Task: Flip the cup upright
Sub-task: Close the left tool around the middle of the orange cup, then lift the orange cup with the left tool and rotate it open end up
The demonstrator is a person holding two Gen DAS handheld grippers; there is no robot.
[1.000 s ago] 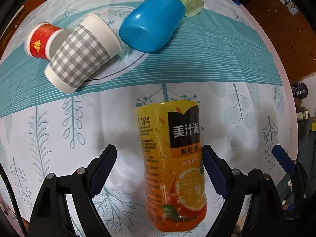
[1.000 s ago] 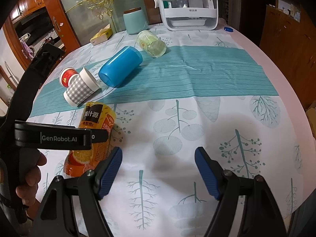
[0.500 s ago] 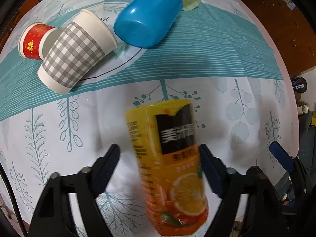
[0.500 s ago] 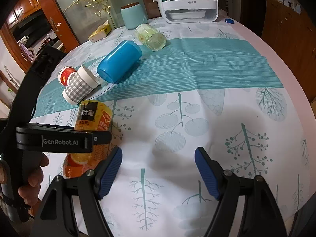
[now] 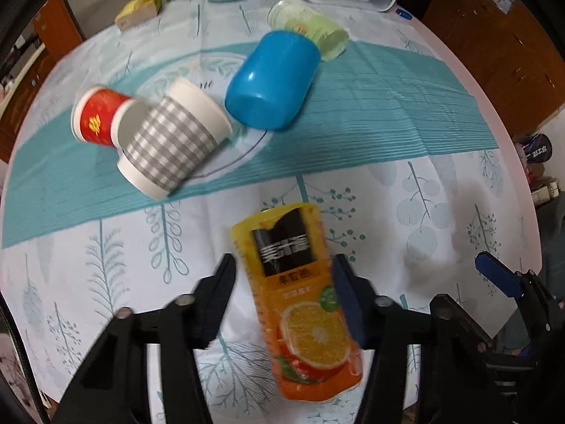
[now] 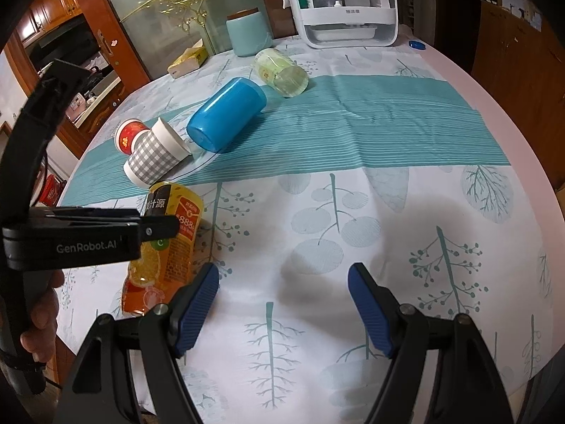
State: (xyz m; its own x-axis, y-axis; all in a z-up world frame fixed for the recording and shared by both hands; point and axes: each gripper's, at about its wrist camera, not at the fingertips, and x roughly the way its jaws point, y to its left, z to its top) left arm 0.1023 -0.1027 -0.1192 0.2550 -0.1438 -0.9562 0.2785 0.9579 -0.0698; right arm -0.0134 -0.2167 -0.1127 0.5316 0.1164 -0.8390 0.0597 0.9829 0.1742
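An orange juice bottle (image 5: pixel 300 289) lies on its side on the tablecloth, between the fingers of my left gripper (image 5: pixel 282 300). The jaws have narrowed around it; the right finger (image 5: pixel 349 304) touches it, the left finger (image 5: pixel 215 300) stands just off it. The bottle also shows in the right wrist view (image 6: pixel 166 243), with the left gripper's arm across it. My right gripper (image 6: pixel 282 307) is open and empty over bare cloth to the bottle's right. A grey checked paper cup (image 5: pixel 173 145), a red cup (image 5: pixel 97 118), a blue cup (image 5: pixel 272 81) and a pale green cup (image 5: pixel 310 30) lie on their sides beyond.
A teal canister (image 6: pixel 249 33), a white appliance (image 6: pixel 348 7) and a yellow box (image 6: pixel 189 62) stand at the table's far edge. The round table's edge (image 6: pixel 529 162) curves along the right. Wooden cabinets stand left and right.
My left gripper's fingers have closed in around the juice bottle, and the view has pulled back and tilted up. The bottle has swung slightly. My right gripper has stayed open.
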